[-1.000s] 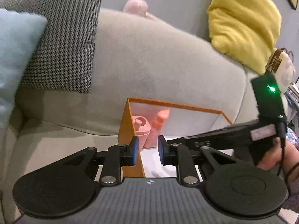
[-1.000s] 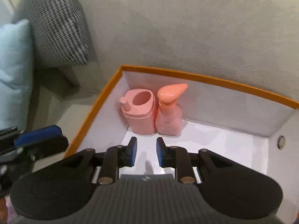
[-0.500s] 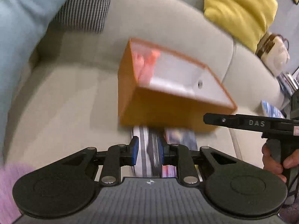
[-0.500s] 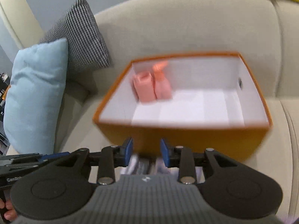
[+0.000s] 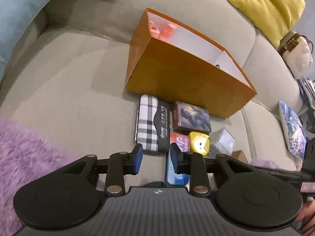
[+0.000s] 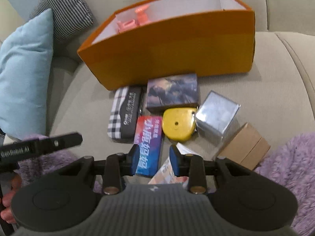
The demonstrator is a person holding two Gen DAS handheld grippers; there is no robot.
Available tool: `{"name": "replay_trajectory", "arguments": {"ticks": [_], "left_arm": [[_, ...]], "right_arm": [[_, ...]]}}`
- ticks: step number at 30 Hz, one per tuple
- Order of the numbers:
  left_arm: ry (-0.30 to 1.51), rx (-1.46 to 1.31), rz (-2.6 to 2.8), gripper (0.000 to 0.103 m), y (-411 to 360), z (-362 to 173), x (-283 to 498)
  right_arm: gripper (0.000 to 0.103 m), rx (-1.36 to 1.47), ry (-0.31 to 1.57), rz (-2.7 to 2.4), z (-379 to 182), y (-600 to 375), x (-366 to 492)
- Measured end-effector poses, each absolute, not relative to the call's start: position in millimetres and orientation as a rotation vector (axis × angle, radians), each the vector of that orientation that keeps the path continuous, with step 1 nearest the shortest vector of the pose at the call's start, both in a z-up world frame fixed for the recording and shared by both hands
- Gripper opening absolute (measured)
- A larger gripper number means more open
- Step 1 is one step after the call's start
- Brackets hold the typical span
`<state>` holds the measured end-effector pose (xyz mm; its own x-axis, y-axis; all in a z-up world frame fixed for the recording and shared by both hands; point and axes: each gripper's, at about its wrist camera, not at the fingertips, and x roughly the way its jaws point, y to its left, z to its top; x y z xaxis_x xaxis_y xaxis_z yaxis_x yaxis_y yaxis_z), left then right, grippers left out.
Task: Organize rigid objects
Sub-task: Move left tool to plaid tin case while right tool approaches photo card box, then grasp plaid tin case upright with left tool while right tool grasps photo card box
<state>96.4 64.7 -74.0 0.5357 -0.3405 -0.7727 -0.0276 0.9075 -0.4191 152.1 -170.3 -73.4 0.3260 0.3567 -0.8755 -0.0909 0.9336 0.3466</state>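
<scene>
Orange box sits on the sofa, white inside, two pink bottles in its far-left corner. In front, left to right: one plaid case, one bright carton, one dark picture box, one yellow tape measure, one silver cube, one brown box. Left gripper and right gripper hover, jaws narrowly apart, empty.

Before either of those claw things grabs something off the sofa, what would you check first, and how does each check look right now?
1. Right gripper open and empty: ok.
2. Left gripper open and empty: ok.
3. Orange box has free floor space: ok; only two pink bottles in one corner.
4. Red-and-blue box lined up between the right gripper's fingers: ok.
5. Neighbours clear of it: not ok; the yellow case crowds it.
6. View sharp: not ok, blurred.
</scene>
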Motion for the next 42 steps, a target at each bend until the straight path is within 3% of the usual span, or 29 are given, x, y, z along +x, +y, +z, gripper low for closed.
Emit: {"name": "replay_trajectory", "arguments": {"ticks": [4,12,20,25,27,31,34,35,36,42], "left_arm": [[0.995,-0.398,-0.178,0.052,61,-80,111],[1.076,-0.403,-0.170,0.068,59,-109,156],[1.136,-0.412,-0.169,0.069,54,-138,180],[1.128,-0.369,-0.186,0.077,47,-142,183],[1.123,-0.348,-0.190,0.078,43,-143,186],[1.108,-0.331,-0.210,0.076,39,-145,187],[1.099,-0.310,-0.213,0.075,36,-145,188],[1.094,-0.308,-0.215,0.072,36,-144,188],[1.085,-0.311,-0.220,0.063,32,-142,188],[1.060,-0.346,-0.211,0.039,44,-132,178]], "right_arm": [[0.036,0.247,1.183,0.283,-74,-167,167],[0.046,0.197,1.161,0.238,-80,-165,212],[0.054,0.149,1.203,0.202,-98,-170,248],[0.056,0.150,1.241,0.211,-116,-173,258],[0.064,0.145,1.240,0.217,-120,-173,262],[0.078,0.244,1.274,0.223,-136,-183,270],[0.080,0.251,1.268,0.232,-140,-183,272],[0.080,0.247,1.261,0.234,-140,-182,272],[0.080,0.240,1.256,0.236,-140,-180,271],[0.056,0.216,1.225,0.238,-128,-174,264]]}}
